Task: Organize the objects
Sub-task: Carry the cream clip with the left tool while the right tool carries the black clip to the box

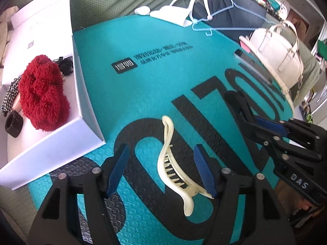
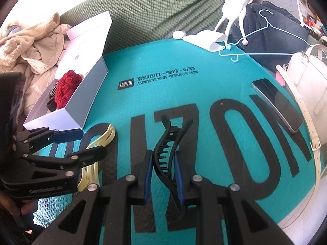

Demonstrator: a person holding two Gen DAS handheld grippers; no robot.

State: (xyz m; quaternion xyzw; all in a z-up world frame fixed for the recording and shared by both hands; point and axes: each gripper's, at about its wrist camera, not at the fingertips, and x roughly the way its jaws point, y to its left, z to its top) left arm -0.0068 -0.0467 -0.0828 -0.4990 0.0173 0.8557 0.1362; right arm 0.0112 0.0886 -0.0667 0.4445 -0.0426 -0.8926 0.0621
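Note:
A cream hair claw [image 1: 169, 163] lies on the teal mat [image 1: 143, 94] between the blue pads of my left gripper [image 1: 160, 149], which stands open around it. From the right wrist view the same left gripper [image 2: 92, 140] straddles the cream claw [image 2: 106, 137]. My right gripper [image 2: 163, 153] is shut on a black hair claw [image 2: 169, 140], lifted a little above the mat [image 2: 184, 94]; it shows at the right of the left view [image 1: 257, 120]. An open white box [image 1: 90, 126] at the left holds a red fluffy item [image 1: 43, 94], a black ring [image 1: 13, 126] and a checked scrunchie [image 1: 10, 96].
A phone [image 2: 278, 106] lies on the mat's right side beside a white handbag [image 2: 306, 77]. A pale blue hanger [image 2: 265, 30] rests on a dark garment [image 2: 269, 26] at the back right. Beige clothes [image 2: 30, 47] are piled left of the box [image 2: 81, 106].

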